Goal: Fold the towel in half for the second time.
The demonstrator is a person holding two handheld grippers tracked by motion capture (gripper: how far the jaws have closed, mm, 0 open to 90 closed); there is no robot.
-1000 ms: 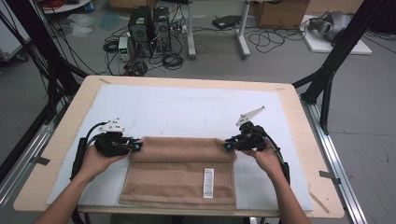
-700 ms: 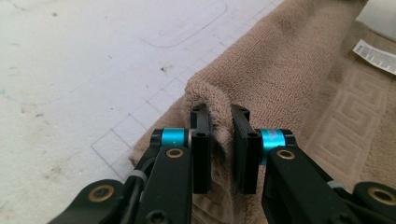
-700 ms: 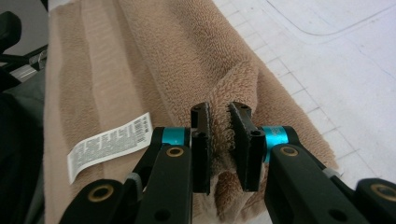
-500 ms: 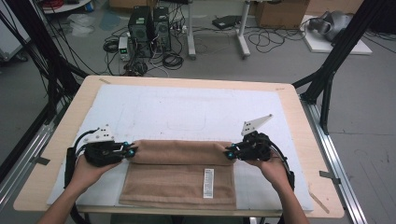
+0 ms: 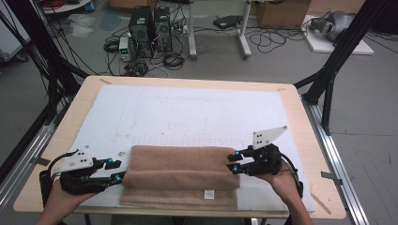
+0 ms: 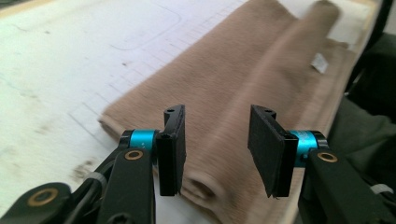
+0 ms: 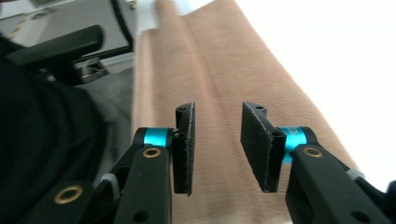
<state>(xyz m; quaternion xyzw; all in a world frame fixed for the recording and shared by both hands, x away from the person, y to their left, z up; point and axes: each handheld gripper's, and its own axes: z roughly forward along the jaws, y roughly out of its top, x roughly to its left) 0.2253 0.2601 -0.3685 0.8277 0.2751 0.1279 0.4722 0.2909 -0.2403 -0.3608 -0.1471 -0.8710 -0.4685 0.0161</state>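
A tan towel [image 5: 180, 173] lies folded along the table's near edge, its upper layer doubled over and a small white label [image 5: 209, 194] on the lower layer. My left gripper [image 5: 113, 169] sits at the towel's left end, open, with the rolled edge [image 6: 219, 140] just beyond its spread jaws and nothing between them. At the towel's right end my right gripper [image 5: 232, 162] stands open above the cloth [image 7: 219, 84], holding nothing.
A white mat [image 5: 187, 112] covers most of the wooden table [image 5: 300, 122]. Black frame legs [image 5: 338, 51] rise at the right and left. Cables and computer cases [image 5: 148, 28] lie on the floor behind the table.
Both grippers have drawn the towel's far edge toward the near edge, folding it over, then let go. The jaws now stand open and the left hand has slid outward.
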